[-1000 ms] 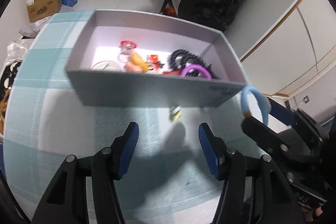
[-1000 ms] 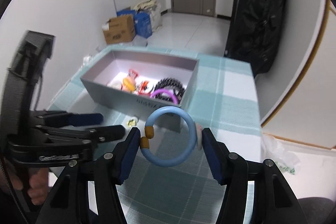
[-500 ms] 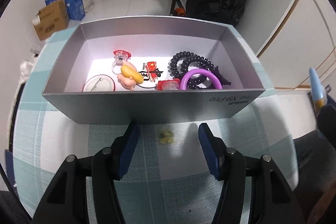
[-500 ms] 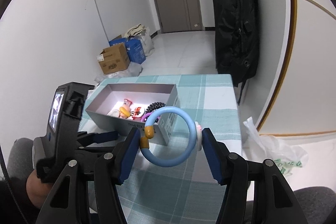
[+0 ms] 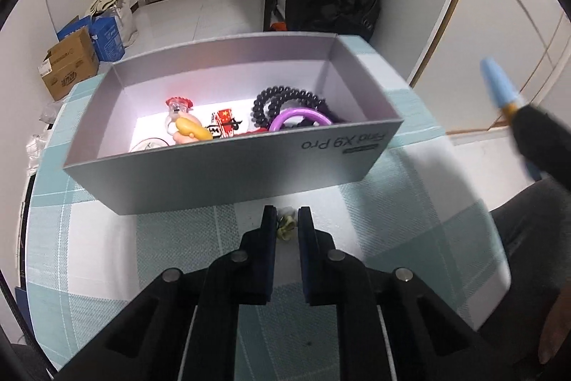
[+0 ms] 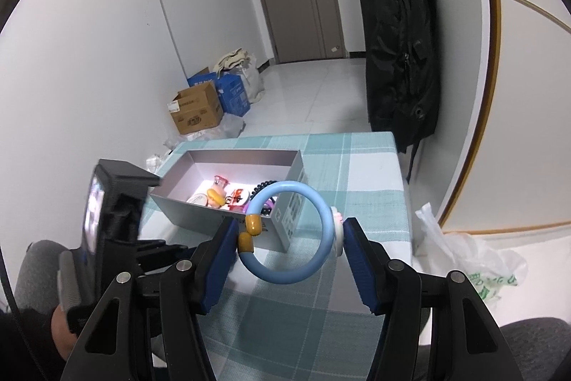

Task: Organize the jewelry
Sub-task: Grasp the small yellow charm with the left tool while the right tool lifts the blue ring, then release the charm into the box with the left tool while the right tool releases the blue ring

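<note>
A: Blue-padded left gripper (image 5: 286, 220): jaw state?
B: Narrow, closed on a small yellow-green trinket (image 5: 285, 226) on the checked cloth (image 5: 142, 238), just in front of the grey box (image 5: 232, 174).
A: Right gripper (image 6: 292, 240)?
B: Mid-wide, pads clamped across a light-blue bangle (image 6: 323, 238) with amber beads, held above the cloth's near edge.
A: Clearance?
B: Box wall stands close ahead of the left jaws; open cloth lies right of the box.
A: View differences?
B: Left view alone shows the trinket and the print "Find X9 Pro"; the right view shows the bangle whole. Box contents: purple ring (image 5: 299, 116), black coil (image 5: 282, 99).
</note>
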`<action>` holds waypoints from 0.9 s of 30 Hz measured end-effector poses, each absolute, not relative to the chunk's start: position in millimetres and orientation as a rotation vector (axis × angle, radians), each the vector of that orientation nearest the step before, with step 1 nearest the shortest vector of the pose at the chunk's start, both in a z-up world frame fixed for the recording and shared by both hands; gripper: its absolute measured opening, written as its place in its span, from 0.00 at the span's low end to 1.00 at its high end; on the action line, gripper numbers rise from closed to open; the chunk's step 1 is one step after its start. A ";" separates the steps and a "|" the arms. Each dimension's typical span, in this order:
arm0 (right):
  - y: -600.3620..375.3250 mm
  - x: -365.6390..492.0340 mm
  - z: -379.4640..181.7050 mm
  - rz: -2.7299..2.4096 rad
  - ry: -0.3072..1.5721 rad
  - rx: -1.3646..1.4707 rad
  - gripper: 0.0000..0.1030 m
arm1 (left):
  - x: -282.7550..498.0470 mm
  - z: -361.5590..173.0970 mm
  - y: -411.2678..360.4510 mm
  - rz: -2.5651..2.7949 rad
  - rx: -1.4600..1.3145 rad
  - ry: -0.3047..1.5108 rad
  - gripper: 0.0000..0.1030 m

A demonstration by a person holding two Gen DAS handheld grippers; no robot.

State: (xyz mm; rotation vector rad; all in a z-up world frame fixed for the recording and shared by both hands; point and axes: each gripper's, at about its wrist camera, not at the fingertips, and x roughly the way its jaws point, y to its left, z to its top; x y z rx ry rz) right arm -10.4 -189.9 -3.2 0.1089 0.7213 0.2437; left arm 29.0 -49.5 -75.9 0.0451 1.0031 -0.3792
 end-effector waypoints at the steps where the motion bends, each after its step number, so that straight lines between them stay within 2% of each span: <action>1: -188.4 -9.7 -3.5 0.249 0.724 0.108 0.57 | 26.8 -70.6 -46.2 -0.392 0.024 0.991 0.07; 14: -169.0 21.2 -3.5 0.351 0.764 0.148 0.57 | 34.8 -13.4 0.2 -0.450 -0.187 0.819 0.07; 27: -147.0 67.7 -6.0 0.430 0.805 0.172 0.57 | 81.0 -20.2 14.2 -0.424 -0.221 0.819 0.07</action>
